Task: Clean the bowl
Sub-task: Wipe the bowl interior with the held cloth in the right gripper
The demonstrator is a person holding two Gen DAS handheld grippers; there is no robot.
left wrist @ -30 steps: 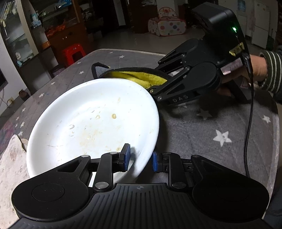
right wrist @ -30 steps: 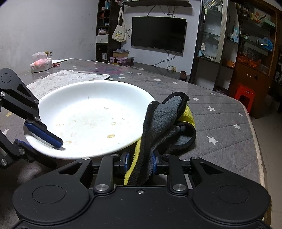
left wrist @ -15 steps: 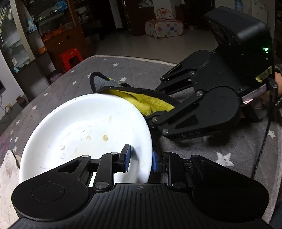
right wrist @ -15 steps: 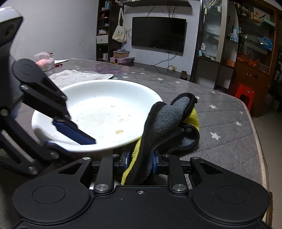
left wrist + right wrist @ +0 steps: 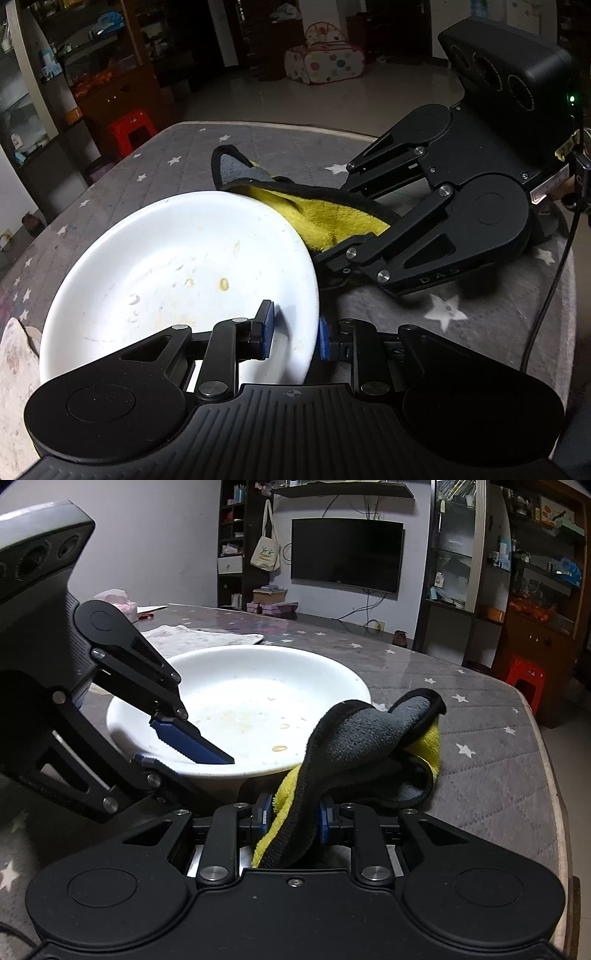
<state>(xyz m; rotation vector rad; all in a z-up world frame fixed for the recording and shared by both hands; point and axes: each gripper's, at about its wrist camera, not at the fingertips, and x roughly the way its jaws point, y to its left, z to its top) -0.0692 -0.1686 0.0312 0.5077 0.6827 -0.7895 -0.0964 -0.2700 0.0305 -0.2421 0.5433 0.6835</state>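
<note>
Bowl (image 5: 177,280) sits on the starred table (image 5: 480,332), mid-left in the left wrist view, mouth tilted up toward the camera, crumbs and smears across its floor. Left gripper (image 5: 293,334) is clamped on the near rim, one blue pad inside, one outside. Right gripper (image 5: 293,818) is closed on a grey-and-yellow cloth (image 5: 369,738), whose loose end lies just right of the bowl, at or touching the rim. In the right wrist view the bowl lies ahead and to the left of the cloth. Being round, the bowl has no long axis; the cloth's runs forward from the jaws. Judged next: sweep the cloth leftward over the rim onto the soiled floor.
</note>
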